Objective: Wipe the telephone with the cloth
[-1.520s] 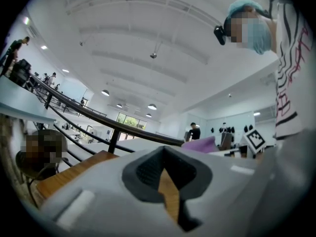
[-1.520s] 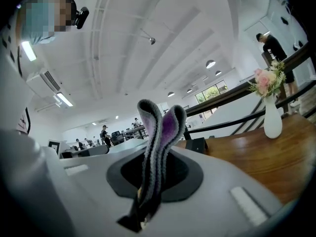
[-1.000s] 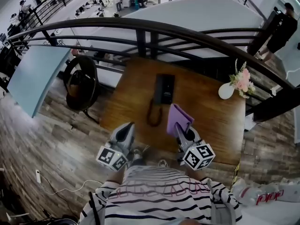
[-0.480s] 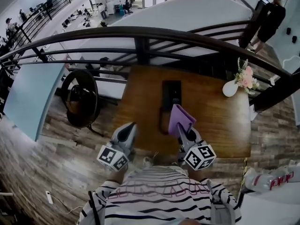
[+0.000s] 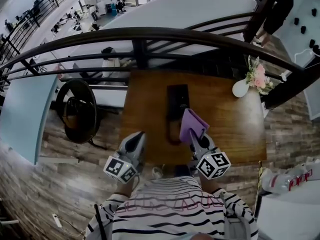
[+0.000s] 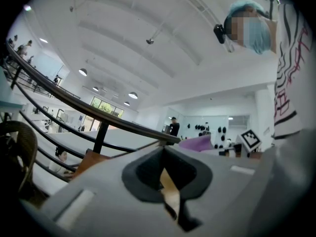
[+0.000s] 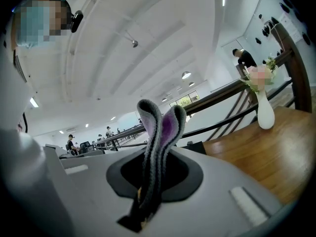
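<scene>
A black telephone lies in the middle of the wooden table, its coiled cord looping toward me. My right gripper is shut on a folded purple cloth, held just above the table beside the cord and near the phone's lower end. In the right gripper view the cloth stands up folded between the closed jaws. My left gripper hovers at the table's near left edge, shut with nothing in it.
A white vase of pink flowers stands at the table's far right corner. A dark curved railing runs behind the table. A round wicker chair sits to the left on the wood floor. A person stands far right beyond the railing.
The head view has shifted, so the table sits slightly differently in frame. The right gripper with the cloth has edged closer to the phone's lower end. The left gripper keeps its place.
</scene>
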Demonstrator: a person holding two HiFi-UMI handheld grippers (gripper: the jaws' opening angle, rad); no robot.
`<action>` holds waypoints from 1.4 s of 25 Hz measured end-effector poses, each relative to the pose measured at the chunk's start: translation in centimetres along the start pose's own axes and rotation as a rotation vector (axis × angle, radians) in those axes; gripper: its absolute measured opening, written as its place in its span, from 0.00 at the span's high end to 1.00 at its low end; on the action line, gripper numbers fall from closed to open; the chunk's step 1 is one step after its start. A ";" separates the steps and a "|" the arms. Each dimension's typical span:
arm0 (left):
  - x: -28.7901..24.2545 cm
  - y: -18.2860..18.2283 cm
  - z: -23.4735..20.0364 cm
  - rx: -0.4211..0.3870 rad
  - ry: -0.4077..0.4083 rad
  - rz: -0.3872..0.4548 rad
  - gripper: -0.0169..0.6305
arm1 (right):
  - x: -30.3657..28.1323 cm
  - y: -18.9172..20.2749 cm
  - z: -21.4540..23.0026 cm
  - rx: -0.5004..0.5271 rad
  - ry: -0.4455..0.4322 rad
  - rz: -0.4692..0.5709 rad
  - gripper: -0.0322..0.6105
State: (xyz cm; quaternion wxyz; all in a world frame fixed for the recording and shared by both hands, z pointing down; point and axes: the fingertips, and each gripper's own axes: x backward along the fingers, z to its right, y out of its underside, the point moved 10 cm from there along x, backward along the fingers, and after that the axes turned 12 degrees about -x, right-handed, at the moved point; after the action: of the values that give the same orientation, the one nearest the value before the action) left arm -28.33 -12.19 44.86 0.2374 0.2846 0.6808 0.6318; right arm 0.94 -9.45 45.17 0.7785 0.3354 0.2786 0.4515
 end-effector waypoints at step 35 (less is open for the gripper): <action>-10.3 2.4 -1.3 0.047 -0.275 -0.064 0.97 | -25.6 -2.2 15.0 -0.054 -0.113 -0.369 0.89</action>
State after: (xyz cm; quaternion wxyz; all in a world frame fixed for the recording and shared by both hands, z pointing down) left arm -21.54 -20.18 46.99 0.3419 0.3523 0.6651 0.5628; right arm 1.90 -37.07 56.09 0.8712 0.2827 0.2790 0.2886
